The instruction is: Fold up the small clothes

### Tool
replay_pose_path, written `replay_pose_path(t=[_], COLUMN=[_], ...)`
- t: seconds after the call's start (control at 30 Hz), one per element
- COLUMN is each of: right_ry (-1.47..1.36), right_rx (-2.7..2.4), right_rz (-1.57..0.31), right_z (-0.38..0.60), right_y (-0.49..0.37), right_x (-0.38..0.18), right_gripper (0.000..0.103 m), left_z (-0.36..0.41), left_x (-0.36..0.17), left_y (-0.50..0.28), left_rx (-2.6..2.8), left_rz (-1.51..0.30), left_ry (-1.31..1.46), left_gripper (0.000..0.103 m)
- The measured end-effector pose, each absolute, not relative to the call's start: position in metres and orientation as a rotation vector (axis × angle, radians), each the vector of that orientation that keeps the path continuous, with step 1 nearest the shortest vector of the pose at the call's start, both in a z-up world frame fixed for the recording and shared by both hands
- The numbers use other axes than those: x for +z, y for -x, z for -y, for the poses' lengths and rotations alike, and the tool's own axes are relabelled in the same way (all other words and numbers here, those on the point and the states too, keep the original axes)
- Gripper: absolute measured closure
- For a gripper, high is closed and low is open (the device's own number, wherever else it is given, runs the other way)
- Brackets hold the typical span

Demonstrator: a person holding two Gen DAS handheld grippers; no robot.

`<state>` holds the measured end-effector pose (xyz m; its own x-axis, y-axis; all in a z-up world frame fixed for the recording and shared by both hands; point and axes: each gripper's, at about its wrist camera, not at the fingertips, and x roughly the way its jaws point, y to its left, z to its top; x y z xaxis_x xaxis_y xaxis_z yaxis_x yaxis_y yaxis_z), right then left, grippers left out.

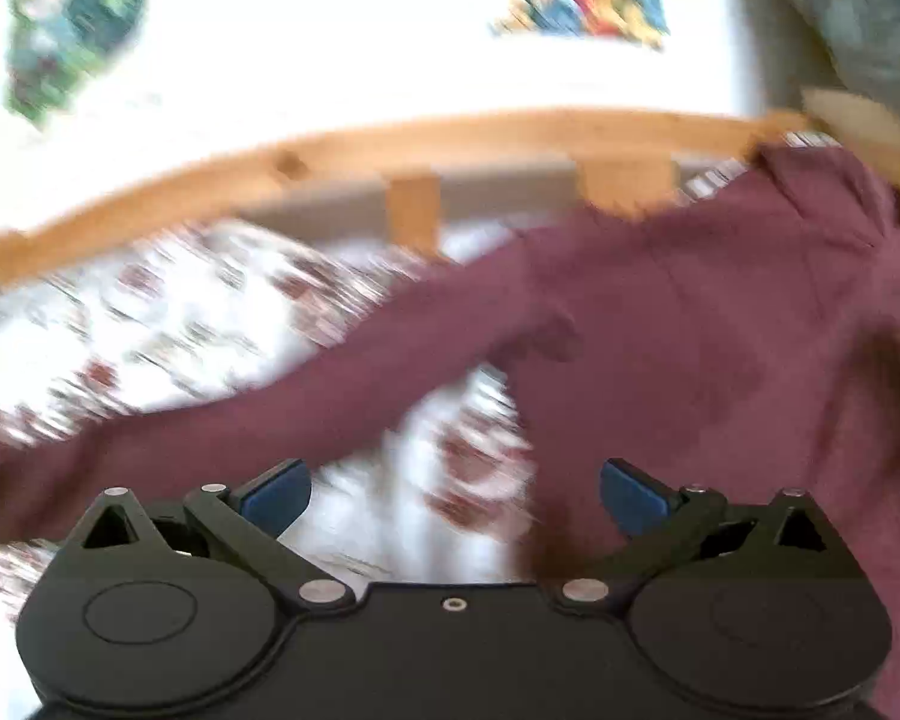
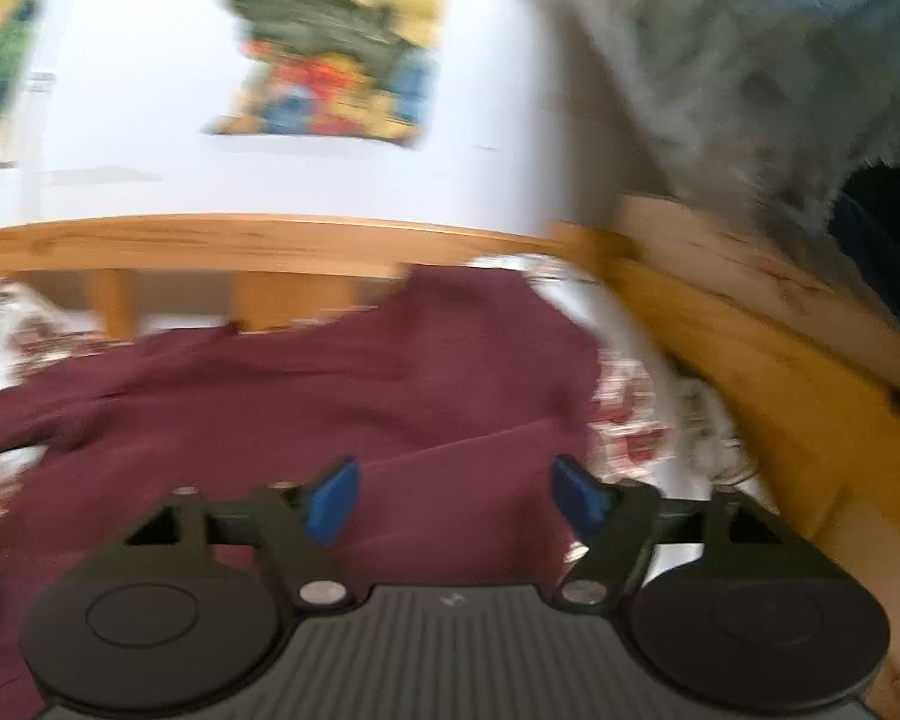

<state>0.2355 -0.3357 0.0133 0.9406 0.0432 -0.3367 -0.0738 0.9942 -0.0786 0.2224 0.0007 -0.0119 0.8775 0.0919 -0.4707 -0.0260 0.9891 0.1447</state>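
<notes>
A maroon long-sleeved garment (image 1: 690, 312) lies spread on a patterned bedsheet (image 1: 180, 312), one sleeve (image 1: 240, 420) stretched out to the left. My left gripper (image 1: 456, 495) hovers over the sheet near the sleeve and the body's edge, jaws wide apart, nothing between the blue pads (image 1: 276, 495). In the right wrist view the same garment (image 2: 360, 378) fills the middle. My right gripper (image 2: 453, 498) is above its cloth, open, blue pads (image 2: 333, 501) apart and not pressing on the fabric. Both views are motion-blurred.
A wooden bed rail (image 1: 390, 138) runs along the far side, with another wooden rail (image 2: 750, 360) on the right. Behind is a white wall with colourful posters (image 2: 336, 42). A grey fuzzy fabric (image 2: 750, 60) hangs at the upper right.
</notes>
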Motion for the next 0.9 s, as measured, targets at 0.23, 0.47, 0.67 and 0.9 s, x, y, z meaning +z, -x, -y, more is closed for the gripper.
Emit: replay_pose_path(t=[0.23,0.47,0.67,0.9], right_ry=[-0.02,-0.118,-0.151,-0.242], right_rx=[0.233,0.322,0.313,0.287], right_rz=[-0.343,-0.426,-0.485,-0.496], right_z=[0.261,0.214,0.218,0.246], right_y=[-0.164,-0.126,-0.13,-0.127], right_x=[0.003,-0.013,-0.027,-0.038], right_gripper=[0.002,0.0,0.0,0.0], left_z=[-0.078,-0.146,-0.155,-0.152], left_x=[-0.007,0.004,0.006,-0.01], left_y=[-0.206,-0.224,-0.245,-0.273], left_rx=[0.373,0.389,0.258,0.175], left_rz=[-0.397,-0.428,-0.591,-0.938], left_ry=[-0.212,-0.437,-0.665,-0.795], left_gripper=[0.001,0.001,0.003,0.059])
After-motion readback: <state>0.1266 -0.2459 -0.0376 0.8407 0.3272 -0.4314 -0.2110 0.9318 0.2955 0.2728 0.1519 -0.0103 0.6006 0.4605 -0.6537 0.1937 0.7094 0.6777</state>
